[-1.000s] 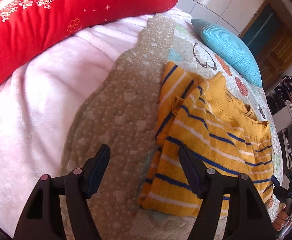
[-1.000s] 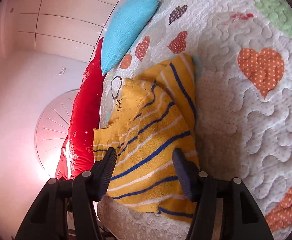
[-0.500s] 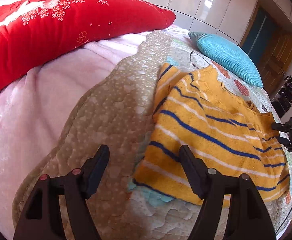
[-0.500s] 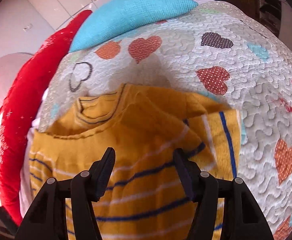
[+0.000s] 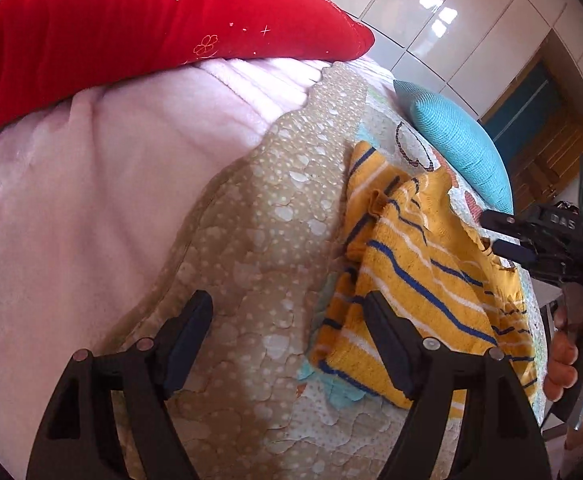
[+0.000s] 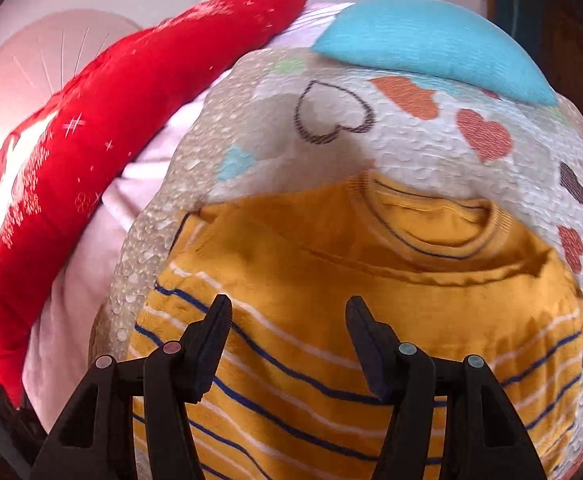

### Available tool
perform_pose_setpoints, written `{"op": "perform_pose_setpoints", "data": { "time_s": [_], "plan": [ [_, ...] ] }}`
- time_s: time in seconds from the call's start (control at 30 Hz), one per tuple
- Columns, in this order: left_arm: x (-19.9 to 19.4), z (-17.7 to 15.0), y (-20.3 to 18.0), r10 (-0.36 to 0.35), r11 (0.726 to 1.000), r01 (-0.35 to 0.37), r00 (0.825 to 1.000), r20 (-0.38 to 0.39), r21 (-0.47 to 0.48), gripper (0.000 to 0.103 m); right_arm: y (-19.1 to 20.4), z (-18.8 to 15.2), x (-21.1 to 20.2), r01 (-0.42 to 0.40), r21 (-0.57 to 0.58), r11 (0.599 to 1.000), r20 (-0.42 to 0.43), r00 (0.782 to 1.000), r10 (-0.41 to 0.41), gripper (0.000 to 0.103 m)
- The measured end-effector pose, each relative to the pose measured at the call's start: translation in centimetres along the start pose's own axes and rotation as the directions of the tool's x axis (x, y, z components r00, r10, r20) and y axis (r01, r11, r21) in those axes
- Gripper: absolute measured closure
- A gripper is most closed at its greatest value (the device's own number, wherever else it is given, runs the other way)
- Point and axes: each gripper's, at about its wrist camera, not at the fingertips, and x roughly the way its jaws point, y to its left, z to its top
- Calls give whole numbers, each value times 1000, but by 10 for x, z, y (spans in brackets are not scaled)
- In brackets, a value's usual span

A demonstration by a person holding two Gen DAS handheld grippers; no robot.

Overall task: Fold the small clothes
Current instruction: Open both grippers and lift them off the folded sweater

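Note:
A small yellow sweater (image 5: pixel 419 280) with blue and white stripes lies on the quilted bedspread (image 5: pixel 259 240), sleeves folded in over the body. In the right wrist view the sweater (image 6: pixel 371 280) fills the lower frame, collar at the far end. My left gripper (image 5: pixel 291 320) is open and empty, above the quilt beside the sweater's left edge. My right gripper (image 6: pixel 287 320) is open and empty, hovering over the sweater's striped body. The right gripper also shows in the left wrist view (image 5: pixel 507 236), at the sweater's far edge near the collar.
A red pillow (image 5: pixel 131 20) and a pink blanket (image 5: pixel 91 180) lie left of the quilt. A turquoise cushion (image 5: pixel 459 148) lies beyond the sweater near the collar. The heart-patterned quilt (image 6: pixel 371 120) extends past the collar. A wooden door (image 5: pixel 547 148) stands behind.
The right gripper swung from beside the sweater to above its body, facing the collar. The left gripper drew back slightly to the sweater's left edge. Both stayed open.

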Motion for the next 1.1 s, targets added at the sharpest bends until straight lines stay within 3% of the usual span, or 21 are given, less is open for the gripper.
{"op": "perform_pose_setpoints", "data": {
  "time_s": [0.1,0.2,0.27,0.33,0.43,0.57,0.7,0.83,0.9,0.97,1.03,1.1],
  "plan": [
    [-2,1,1,-12,1000,12,1000,-2,-3,26,36,13,42,9,-47,999,-68,998,-12,38],
    [-4,2,2,-16,1000,16,1000,-6,-3,26,63,19,84,94,-122,988,-147,983,-112,38],
    [-6,2,2,-16,1000,16,1000,-5,-4,26,69,21,88,138,-156,978,-127,979,-158,36],
    [-9,2,2,-23,1000,23,1000,-3,0,26,63,24,79,108,-128,986,-124,984,-124,36],
    [-14,3,1,-19,1000,19,1000,7,1,26,45,18,44,11,-49,999,-96,995,-15,36],
    [-18,0,-8,7,999,-8,1000,27,35,26,21,-14,-17,-45,-34,998,-34,998,44,34],
    [-21,-9,-24,24,996,-27,999,37,84,26,-26,-66,-63,-58,5,998,11,998,58,32],
    [-22,-18,-39,16,993,-20,999,35,115,26,-101,-116,-68,-72,152,986,-29,997,78,30],
    [-23,-21,-45,19,991,-25,999,49,132,26,-144,-139,-70,-49,247,968,-34,998,59,40],
    [-24,-23,-50,26,988,-35,998,62,150,26,-175,-154,-79,-86,341,936,-12,995,96,49],
    [-23,-25,-53,33,986,-44,997,66,163,26,-186,-158,-95,-123,386,914,45,992,114,46],
    [-18,-27,-55,44,985,-52,998,52,167,26,-175,-152,-113,-78,348,934,102,994,45,39]
  ]
}}
